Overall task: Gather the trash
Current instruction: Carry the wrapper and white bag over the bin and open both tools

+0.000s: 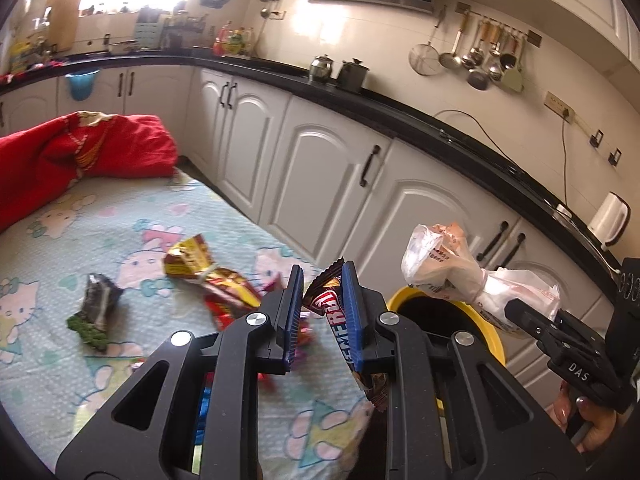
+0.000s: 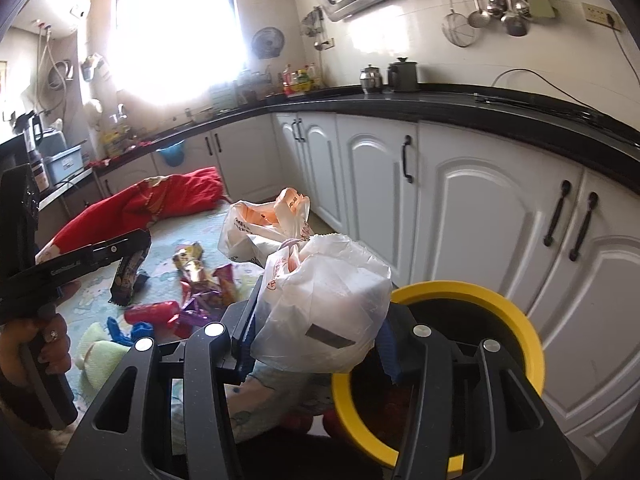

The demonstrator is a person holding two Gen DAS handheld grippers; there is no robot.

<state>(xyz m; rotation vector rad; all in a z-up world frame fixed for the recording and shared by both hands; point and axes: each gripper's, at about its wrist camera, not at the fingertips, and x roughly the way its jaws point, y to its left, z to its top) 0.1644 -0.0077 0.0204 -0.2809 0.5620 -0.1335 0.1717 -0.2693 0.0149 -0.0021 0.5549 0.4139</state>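
The left hand-held gripper [image 1: 322,300] is pinched tight on a brown-and-red snack wrapper [image 1: 334,312], while the right hand-held gripper [image 2: 316,332], jaws half apart, clasps a crumpled white plastic bag [image 2: 324,304]. Just ahead of both stands the yellow-rimmed round bin [image 2: 520,320]. Neither piece is dropped yet, and more wrappers [image 1: 208,276] lie to the left on the cartoon-print cloth [image 1: 120,232].
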